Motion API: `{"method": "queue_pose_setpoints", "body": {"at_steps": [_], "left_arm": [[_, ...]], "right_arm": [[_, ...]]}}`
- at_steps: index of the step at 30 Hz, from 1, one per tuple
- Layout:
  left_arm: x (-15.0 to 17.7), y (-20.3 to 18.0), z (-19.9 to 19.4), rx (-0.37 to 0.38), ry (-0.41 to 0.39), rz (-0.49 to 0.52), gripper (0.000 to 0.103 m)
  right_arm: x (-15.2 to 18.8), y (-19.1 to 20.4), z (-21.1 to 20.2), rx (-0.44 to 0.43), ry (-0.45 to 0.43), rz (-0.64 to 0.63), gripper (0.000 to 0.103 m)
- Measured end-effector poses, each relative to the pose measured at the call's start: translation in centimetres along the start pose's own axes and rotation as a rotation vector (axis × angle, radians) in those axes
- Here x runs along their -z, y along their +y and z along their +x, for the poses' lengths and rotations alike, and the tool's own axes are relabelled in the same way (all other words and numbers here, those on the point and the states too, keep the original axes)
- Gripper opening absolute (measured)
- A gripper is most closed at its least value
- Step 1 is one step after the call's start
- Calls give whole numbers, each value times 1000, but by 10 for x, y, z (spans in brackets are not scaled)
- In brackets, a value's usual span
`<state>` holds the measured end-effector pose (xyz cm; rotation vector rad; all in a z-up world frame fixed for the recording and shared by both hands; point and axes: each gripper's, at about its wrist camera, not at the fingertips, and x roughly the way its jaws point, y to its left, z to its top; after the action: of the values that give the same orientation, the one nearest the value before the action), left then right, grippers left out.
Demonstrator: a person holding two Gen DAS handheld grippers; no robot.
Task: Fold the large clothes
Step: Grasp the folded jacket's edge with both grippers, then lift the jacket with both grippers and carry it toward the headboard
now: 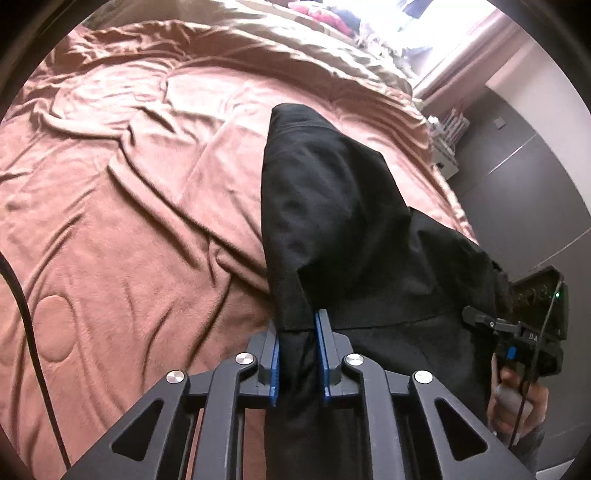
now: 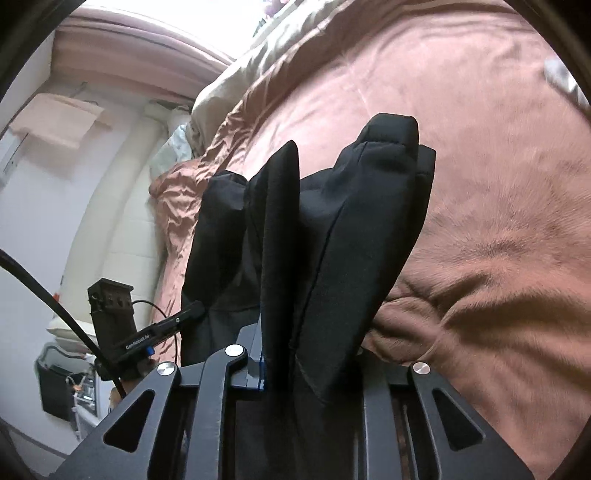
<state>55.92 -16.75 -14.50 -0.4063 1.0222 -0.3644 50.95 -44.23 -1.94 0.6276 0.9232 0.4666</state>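
A large black garment (image 1: 332, 206) hangs between my two grippers above the bed. My left gripper (image 1: 297, 354) is shut on a bunched edge of it between the blue pads (image 1: 322, 354). The cloth rises in a peak ahead and runs right towards the other gripper (image 1: 524, 325), held in a hand. In the right wrist view my right gripper (image 2: 295, 369) is shut on folds of the same black garment (image 2: 354, 229), which stand up in thick ridges and hide the right finger. The left gripper's body (image 2: 122, 325) shows at the left.
A brown quilted blanket (image 1: 129, 192) covers the bed and also shows in the right wrist view (image 2: 480, 184). A beige duvet (image 2: 229, 88) and a pile of clothes (image 1: 332, 14) lie at the far end. Dark cupboard doors (image 1: 524, 184) stand beside the bed. A cable (image 1: 26, 325) hangs at left.
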Motion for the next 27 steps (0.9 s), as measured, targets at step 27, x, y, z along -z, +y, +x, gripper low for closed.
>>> {"method": "queue_pose_setpoints", "body": {"at_steps": [27], "left_arm": [[22,19,-263,27,-379,-21,14]], "right_arm": [[138,231,-51,-77,-173,-298,15]]}}
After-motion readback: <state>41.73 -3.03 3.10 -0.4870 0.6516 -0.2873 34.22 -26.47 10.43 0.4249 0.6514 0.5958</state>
